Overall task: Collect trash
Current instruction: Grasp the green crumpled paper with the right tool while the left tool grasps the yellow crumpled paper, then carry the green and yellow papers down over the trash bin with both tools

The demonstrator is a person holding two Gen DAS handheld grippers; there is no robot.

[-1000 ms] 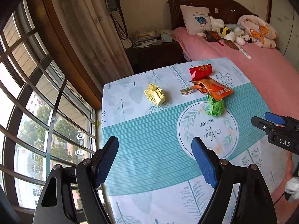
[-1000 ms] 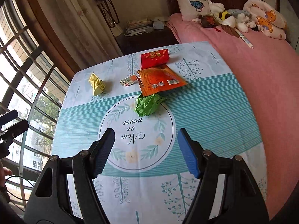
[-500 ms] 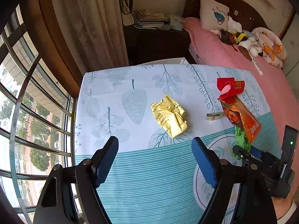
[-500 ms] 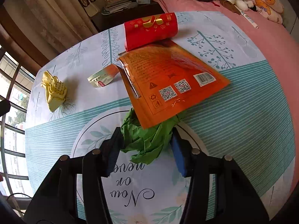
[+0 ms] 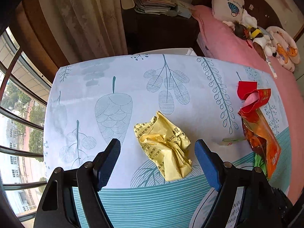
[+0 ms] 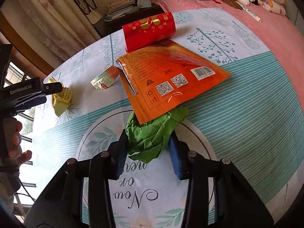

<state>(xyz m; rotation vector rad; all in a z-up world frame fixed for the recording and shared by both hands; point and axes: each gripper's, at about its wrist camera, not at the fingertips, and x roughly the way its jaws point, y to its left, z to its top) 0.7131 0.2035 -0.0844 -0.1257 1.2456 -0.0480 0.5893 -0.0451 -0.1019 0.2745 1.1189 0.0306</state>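
A crumpled yellow paper (image 5: 165, 146) lies on the leaf-print tablecloth (image 5: 133, 72), between the fingers of my open left gripper (image 5: 156, 144), which do not touch it. In the right wrist view the same yellow paper (image 6: 60, 100) sits under the left gripper (image 6: 53, 88). My right gripper (image 6: 148, 140) is shut on a green paper wad (image 6: 150, 134) on the table. The wad's far end is tucked under an orange pouch (image 6: 171, 81). Beyond the pouch lie a red envelope (image 6: 148, 30) and a small sachet (image 6: 104, 79).
A pink bed (image 6: 266, 24) with soft toys runs along the table's right side. A dark nightstand (image 5: 161, 28) with stacked papers stands behind the table, with a curtain (image 5: 85, 19) and barred window (image 5: 19, 114) to the left. A hand (image 6: 17, 142) holds the left gripper.
The left gripper moved forward until its open fingers flank the yellow paper. The right gripper's fingers closed further onto the green wad.
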